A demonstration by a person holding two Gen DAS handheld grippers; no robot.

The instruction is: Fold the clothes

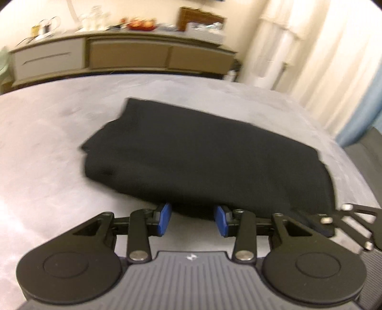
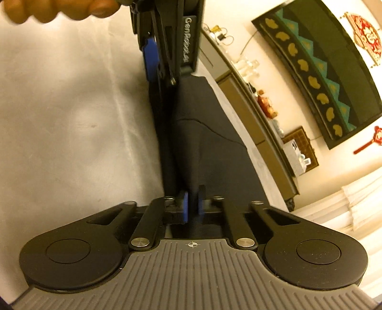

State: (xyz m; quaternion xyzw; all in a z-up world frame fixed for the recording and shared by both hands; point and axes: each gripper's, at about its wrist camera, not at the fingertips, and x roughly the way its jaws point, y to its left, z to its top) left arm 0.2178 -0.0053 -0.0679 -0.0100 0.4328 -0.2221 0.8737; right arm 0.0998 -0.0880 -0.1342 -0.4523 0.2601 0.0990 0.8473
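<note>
A black garment [image 1: 203, 152] lies folded into a rough rectangle on a grey bed surface [image 1: 47, 143]. My left gripper [image 1: 193, 220] is open, its blue pads either side of the garment's near edge. My right gripper [image 2: 193, 202] is nearly closed on the black garment's [image 2: 210, 143] near edge, the cloth pinched between its blue pads. The left gripper [image 2: 152, 59] also shows in the right wrist view, at the cloth's far end, held by a hand [image 2: 59, 9]. The right gripper's linkage [image 1: 351, 221] shows at the lower right of the left wrist view.
A long low cabinet [image 1: 119, 57] with cluttered items on top stands beyond the bed. Pale curtains [image 1: 310, 59] hang at the right. A dark framed wall panel [image 2: 322, 71] with gold motifs hangs above the cabinet.
</note>
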